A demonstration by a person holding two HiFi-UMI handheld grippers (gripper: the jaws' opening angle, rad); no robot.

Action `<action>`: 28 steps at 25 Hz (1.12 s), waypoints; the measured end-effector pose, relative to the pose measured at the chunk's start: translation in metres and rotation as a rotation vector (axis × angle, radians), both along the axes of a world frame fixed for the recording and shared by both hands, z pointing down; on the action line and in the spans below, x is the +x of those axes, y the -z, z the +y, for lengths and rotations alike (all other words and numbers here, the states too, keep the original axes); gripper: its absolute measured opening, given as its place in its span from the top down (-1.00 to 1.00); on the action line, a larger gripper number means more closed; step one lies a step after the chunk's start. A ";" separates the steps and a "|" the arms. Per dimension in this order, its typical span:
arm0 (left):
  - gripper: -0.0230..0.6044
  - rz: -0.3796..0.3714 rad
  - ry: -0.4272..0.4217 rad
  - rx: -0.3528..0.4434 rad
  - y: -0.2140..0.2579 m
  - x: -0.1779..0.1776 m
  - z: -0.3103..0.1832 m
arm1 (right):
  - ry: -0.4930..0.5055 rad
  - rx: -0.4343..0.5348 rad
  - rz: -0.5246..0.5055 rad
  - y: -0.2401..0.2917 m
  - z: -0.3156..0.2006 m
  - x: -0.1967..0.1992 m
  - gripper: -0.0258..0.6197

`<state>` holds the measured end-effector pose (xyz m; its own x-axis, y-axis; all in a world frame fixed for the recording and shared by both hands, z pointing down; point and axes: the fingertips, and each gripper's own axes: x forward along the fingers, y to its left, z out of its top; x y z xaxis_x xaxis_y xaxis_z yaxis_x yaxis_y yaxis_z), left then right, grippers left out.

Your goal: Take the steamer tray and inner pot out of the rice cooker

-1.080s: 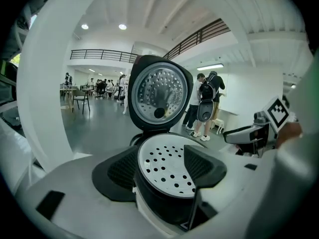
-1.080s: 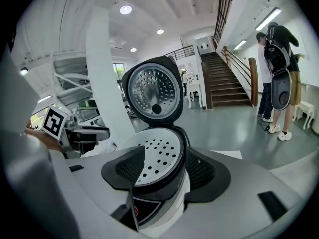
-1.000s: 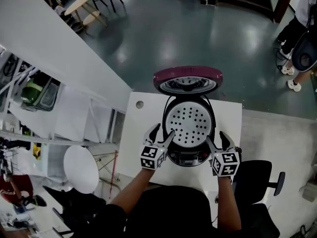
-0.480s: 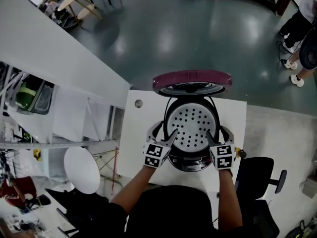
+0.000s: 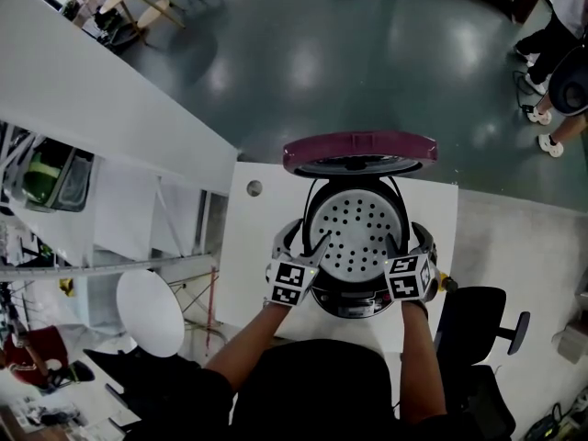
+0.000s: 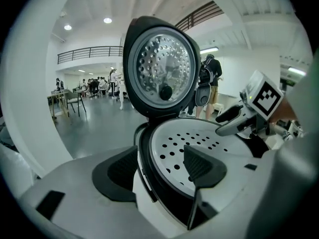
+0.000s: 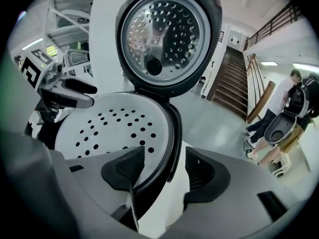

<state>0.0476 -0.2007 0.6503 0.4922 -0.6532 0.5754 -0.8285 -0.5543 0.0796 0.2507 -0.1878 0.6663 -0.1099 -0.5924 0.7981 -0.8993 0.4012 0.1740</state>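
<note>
The rice cooker (image 5: pixel 353 299) is sitting in the middle of the white desk (image 5: pixel 253 232), and its lid (image 5: pixel 359 149) is standing open toward the desk's far edge, showing a maroon shell from above and a perforated metal plate (image 6: pixel 163 71) on its inner face. The white steamer tray (image 5: pixel 354 226), dotted with round holes, is lying inside the cooker's mouth and filling it. The inner pot is lying hidden beneath the tray, so it cannot be made out. The left claw (image 5: pixel 299 246) is reaching in at the cooker's left side with its jaws spread apart, straddling the rim. In the left gripper view one jaw of this claw (image 6: pixel 159 166) is hanging outside the cooker's wall and the other is hovering over the tray's edge, with neither pressing on the rim. The right claw (image 5: pixel 409 244) is mirroring this at the cooker's right side. In the right gripper view its jaws (image 7: pixel 164 172) are likewise standing wide, one above the tray (image 7: pixel 112 126) and one outside the body, with the dark rim passing between them. A small round disc (image 5: pixel 254 188) is lying near the desk's far left corner, and a black chair (image 5: pixel 480 312) is standing just beside the desk's right edge.
</note>
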 end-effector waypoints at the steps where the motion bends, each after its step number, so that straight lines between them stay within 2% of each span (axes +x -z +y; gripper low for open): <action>1: 0.08 -0.005 -0.003 -0.004 -0.002 0.001 0.000 | 0.016 0.004 0.024 -0.002 -0.002 0.000 0.21; 5: 0.08 -0.032 -0.013 0.007 -0.007 0.004 -0.003 | 0.061 0.012 0.078 -0.009 -0.005 -0.002 0.21; 11: 0.08 -0.092 -0.013 0.006 -0.020 0.001 -0.006 | 0.075 0.022 0.145 -0.009 -0.009 -0.001 0.21; 18: 0.08 -0.100 0.071 0.022 -0.018 -0.010 -0.006 | 0.138 0.047 0.258 -0.006 -0.009 -0.004 0.21; 25: 0.10 -0.125 0.073 0.011 -0.016 -0.012 -0.009 | 0.121 0.050 0.237 -0.004 -0.007 -0.001 0.21; 28: 0.12 -0.086 0.074 -0.044 -0.022 -0.009 -0.007 | 0.083 0.058 0.183 -0.004 -0.009 0.003 0.21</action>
